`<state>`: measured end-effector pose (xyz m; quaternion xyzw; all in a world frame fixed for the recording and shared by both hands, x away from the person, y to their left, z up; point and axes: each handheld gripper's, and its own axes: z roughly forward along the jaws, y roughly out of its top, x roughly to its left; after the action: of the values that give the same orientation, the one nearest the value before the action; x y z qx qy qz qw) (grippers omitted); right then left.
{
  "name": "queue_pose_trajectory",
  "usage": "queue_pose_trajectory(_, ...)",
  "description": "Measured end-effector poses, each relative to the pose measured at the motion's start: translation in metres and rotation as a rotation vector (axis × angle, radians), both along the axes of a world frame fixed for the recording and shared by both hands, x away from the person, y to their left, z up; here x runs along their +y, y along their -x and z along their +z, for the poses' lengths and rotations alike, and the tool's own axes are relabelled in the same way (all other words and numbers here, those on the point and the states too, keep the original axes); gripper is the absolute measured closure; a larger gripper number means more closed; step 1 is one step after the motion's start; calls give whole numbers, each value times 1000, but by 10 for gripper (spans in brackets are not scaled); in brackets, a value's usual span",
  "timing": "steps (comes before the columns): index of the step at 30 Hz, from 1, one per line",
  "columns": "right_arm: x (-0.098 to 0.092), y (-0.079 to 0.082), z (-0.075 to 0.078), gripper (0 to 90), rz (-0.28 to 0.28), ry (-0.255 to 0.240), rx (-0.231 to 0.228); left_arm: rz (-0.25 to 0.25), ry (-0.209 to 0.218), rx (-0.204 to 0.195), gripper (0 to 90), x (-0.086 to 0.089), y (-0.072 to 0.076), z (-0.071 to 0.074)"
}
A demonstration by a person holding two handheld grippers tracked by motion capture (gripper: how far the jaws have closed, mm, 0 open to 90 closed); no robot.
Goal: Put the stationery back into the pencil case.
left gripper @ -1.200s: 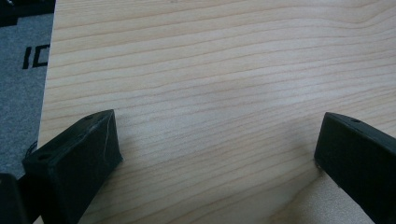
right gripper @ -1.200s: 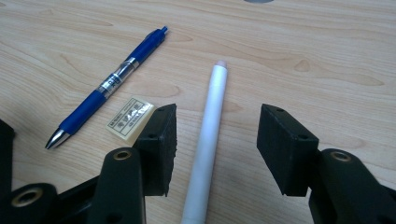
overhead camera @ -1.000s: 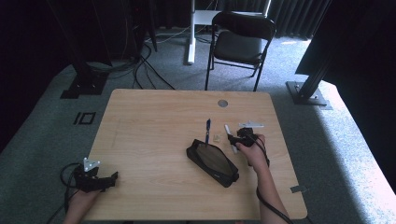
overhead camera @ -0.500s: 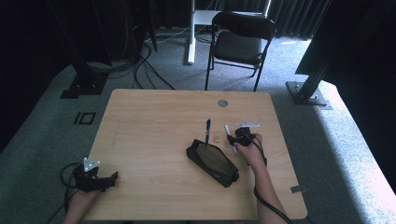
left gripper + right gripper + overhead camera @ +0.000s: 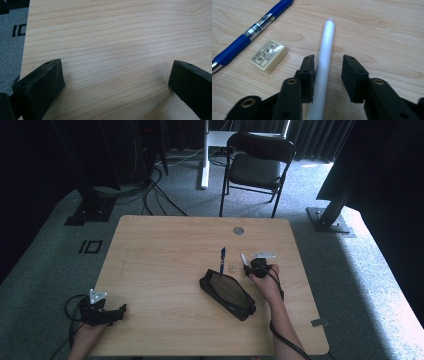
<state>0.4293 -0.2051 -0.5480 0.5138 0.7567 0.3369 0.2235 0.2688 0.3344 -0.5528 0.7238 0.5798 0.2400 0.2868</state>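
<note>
We work at a wooden bench (image 5: 165, 250). A black case (image 5: 227, 292) lies open-side up near its middle, beside our right hand. Our left tool (image 5: 115, 82) rests at the near left corner, jaws wide over bare wood. Our right tool (image 5: 327, 75) has just been closing its jaws around a white pen (image 5: 324, 57); one pad touches it, the other stands just apart. A blue pen (image 5: 249, 32) and an eraser (image 5: 268, 55) lie nearby.
</note>
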Motion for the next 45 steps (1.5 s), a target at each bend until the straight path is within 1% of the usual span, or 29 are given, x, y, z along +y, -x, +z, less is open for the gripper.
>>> queue_pose_trajectory(2,0,0,0,681,-15,-2,-2,0,0,0,4,0,0,0)
queue_pose_trajectory(6,0,0,0,734,-28,-4,-4,0,0,0,4,0,0,0)
queue_pose_trajectory(7,1,0,0,771,-33,-5,1,0,1,0,4,0,0,0)
queue_pose_trajectory(11,2,-1,2,785,-43,1,17,0,0,0,4,0,0,0)
queue_pose_trajectory(12,2,-2,3,787,-51,-7,32,0,0,0,4,0,0,0)
queue_pose_trajectory(13,2,-2,3,787,-51,-7,32,0,0,0,4,0,0,0)
queue_pose_trajectory(15,-1,-3,4,787,-62,-39,54,0,0,0,4,0,0,0)
queue_pose_trajectory(16,-2,-3,5,787,-53,-43,58,0,0,0,4,0,0,0)
queue_pose_trajectory(18,-4,-2,5,787,-58,-50,60,0,0,0,4,0,0,0)
queue_pose_trajectory(19,-6,-1,7,787,-60,-51,57,0,0,0,4,0,0,0)
queue_pose_trajectory(21,-10,0,10,787,-68,-71,56,0,0,0,4,0,0,0)
queue_pose_trajectory(22,-13,2,14,787,-64,-73,52,0,0,0,4,0,0,0)
queue_pose_trajectory(23,-13,2,14,787,-64,-73,52,0,0,0,4,0,0,0)
queue_pose_trajectory(24,-15,4,18,787,-66,-83,54,0,0,0,4,0,0,0)
queue_pose_trajectory(26,-15,4,18,787,-66,-83,54,0,0,0,4,0,0,0)
queue_pose_trajectory(27,-18,6,24,787,-64,-91,42,0,0,0,4,0,0,0)
queue_pose_trajectory(29,-18,7,26,787,-63,-91,37,0,0,0,4,0,0,0)
queue_pose_trajectory(31,-18,10,32,787,-58,-101,27,0,0,0,4,0,0,0)
queue_pose_trajectory(33,-18,11,33,787,-52,-96,27,0,0,0,4,0,0,0)
queue_pose_trajectory(36,-19,14,39,787,-42,-102,24,0,0,0,4,0,0,0)
queue_pose_trajectory(38,-21,15,42,787,-36,-115,14,0,0,0,4,0,0,0)
queue_pose_trajectory(44,-23,20,51,787,-30,-110,3,0,0,0,4,0,0,0)
queue_pose_trajectory(45,-23,22,53,786,-27,-118,-4,0,0,0,4,0,0,0)
